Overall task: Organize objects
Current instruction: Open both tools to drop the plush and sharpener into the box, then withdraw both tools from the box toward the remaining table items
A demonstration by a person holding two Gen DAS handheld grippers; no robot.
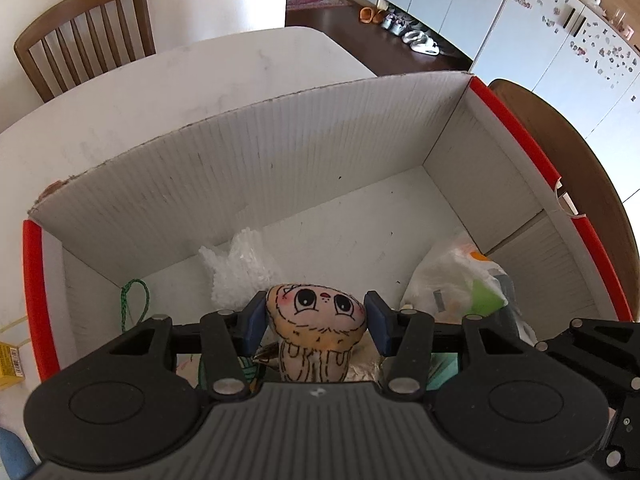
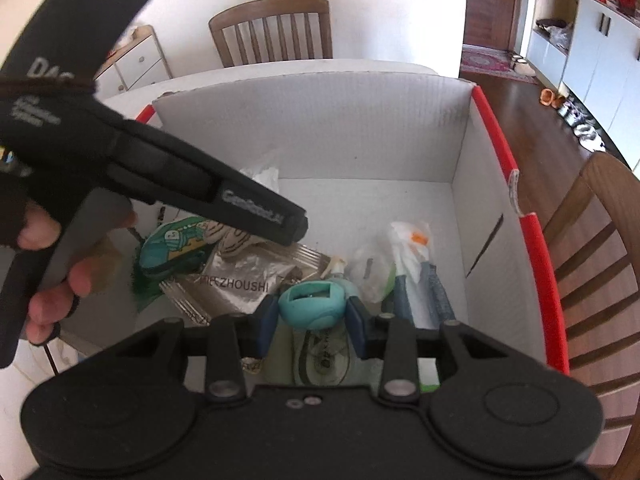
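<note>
A white cardboard box with red rims stands on the white table; it also shows in the right wrist view. My left gripper is shut on a plush doll with a drawn face and holds it over the box's near side. My right gripper is shut on a teal plastic piece with a square opening, above the box's near end. In the right wrist view the left gripper's black body reaches over the box from the left, and the doll shows under it.
In the box lie a silver foil packet, a teal pouch, plastic bags, white foam, a green cord and blue-handled tools. Wooden chairs stand around the table. A yellow box lies left.
</note>
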